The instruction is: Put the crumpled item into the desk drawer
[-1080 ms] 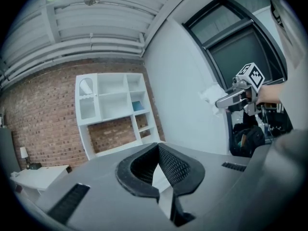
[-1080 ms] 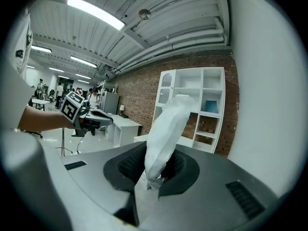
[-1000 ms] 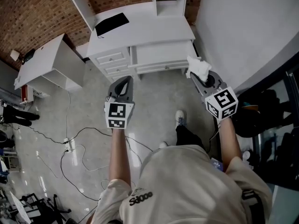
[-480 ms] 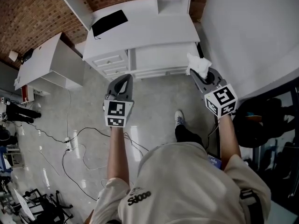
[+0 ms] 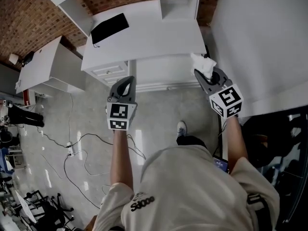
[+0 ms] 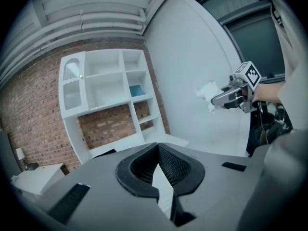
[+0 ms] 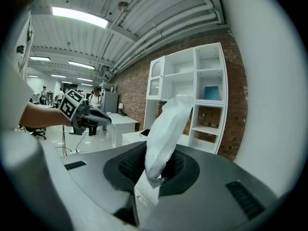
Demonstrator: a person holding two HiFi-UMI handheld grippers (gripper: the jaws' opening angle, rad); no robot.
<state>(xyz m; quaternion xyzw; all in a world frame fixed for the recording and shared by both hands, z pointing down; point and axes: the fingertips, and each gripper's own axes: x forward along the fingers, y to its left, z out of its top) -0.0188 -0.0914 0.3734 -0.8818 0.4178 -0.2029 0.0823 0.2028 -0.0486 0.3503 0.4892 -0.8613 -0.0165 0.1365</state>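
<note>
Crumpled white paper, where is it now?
In the head view, the crumpled white paper sits at the right, pinched in the right gripper, by the near right corner of the white desk.

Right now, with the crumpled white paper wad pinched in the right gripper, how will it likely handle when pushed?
The crumpled white paper wad is probably soft: it squeezes thin where the right gripper pinches it. It stands unsupported above the jaws, so likely very light. Its creased folds should keep it from rolling.

white rectangular desk (image 5: 159, 37) w/ flat black rectangular pad (image 5: 109, 27) on top; thin black cables (image 5: 79, 154) across glossy grey floor (image 5: 91, 117).
</note>
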